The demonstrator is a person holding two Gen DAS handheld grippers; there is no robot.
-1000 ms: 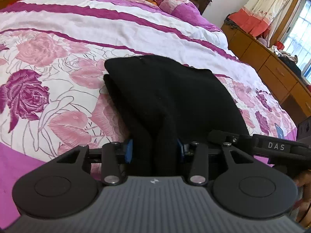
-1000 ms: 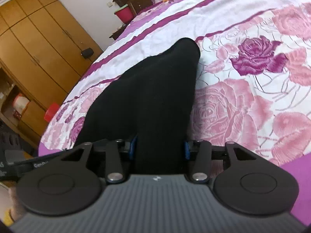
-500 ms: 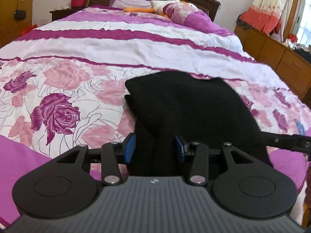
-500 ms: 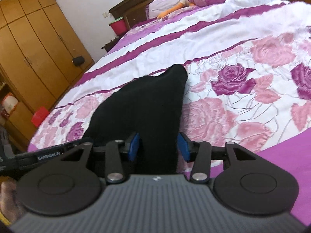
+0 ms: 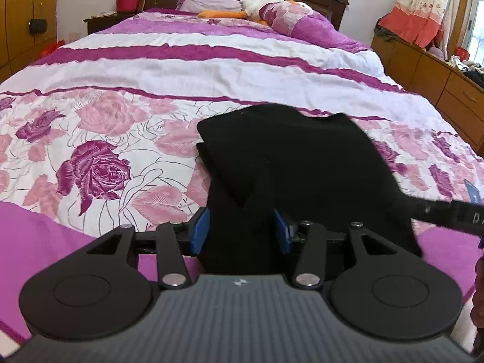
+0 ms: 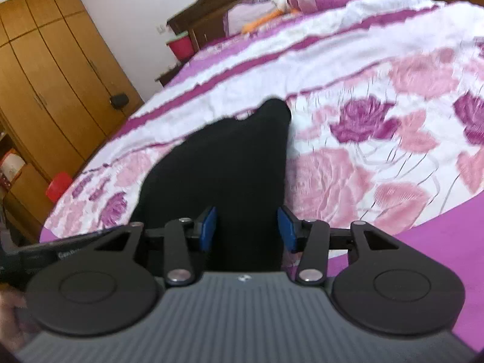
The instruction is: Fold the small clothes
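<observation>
A black cloth (image 5: 290, 163) lies on the bed (image 5: 211, 69), near its foot edge, on the rose-pattern cover. It is already folded at least once: from the left side I see two layers, the upper one lying over the lower one with its edge a little apart.

The left gripper (image 5: 240, 231) stands with its blue pads (image 5: 199, 231) spread apart. The near end of the cloth lies between them, but I see a little gap at the pads, so I judge that it does not pinch the cloth. The right gripper (image 6: 246, 230) is the same: its pads (image 6: 286, 230) are spread, with the cloth (image 6: 230, 163) in between and not squeezed. This view is blurred, so I am less sure here.

I think one fold is done and the cloth is just put down. Maybe one more fold or some smoothing is left; I cannot tell what kind of garment it is.
</observation>
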